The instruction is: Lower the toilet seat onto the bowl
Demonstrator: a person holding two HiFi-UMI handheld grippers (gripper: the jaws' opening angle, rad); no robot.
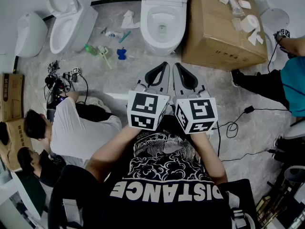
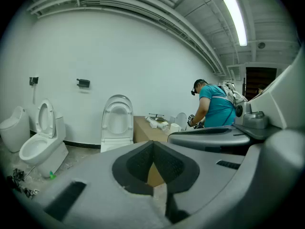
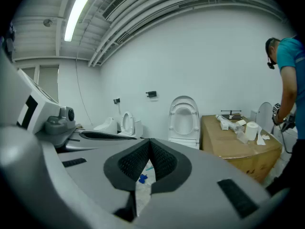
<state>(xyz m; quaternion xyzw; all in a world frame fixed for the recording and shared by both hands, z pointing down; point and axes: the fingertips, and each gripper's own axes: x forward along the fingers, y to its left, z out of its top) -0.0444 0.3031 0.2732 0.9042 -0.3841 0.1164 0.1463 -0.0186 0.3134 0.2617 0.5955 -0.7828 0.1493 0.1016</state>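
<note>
Head view has the white ceramic toilet (image 1: 162, 20) straight ahead by the wall. Its white oval seat (image 2: 117, 117) stands upright, so nothing's lowered yet. A big brown cardboard box (image 1: 224, 32) sits just beside the bowl, to its right in that view. The left gripper (image 1: 161, 70) and right gripper (image 1: 183, 73) hang side by side close to the person's chest, well short of the toilet, jaws pressed together on nothing. Looks like a ready pose to me. Closed tips should do fine for tipping the seat forward.
</note>
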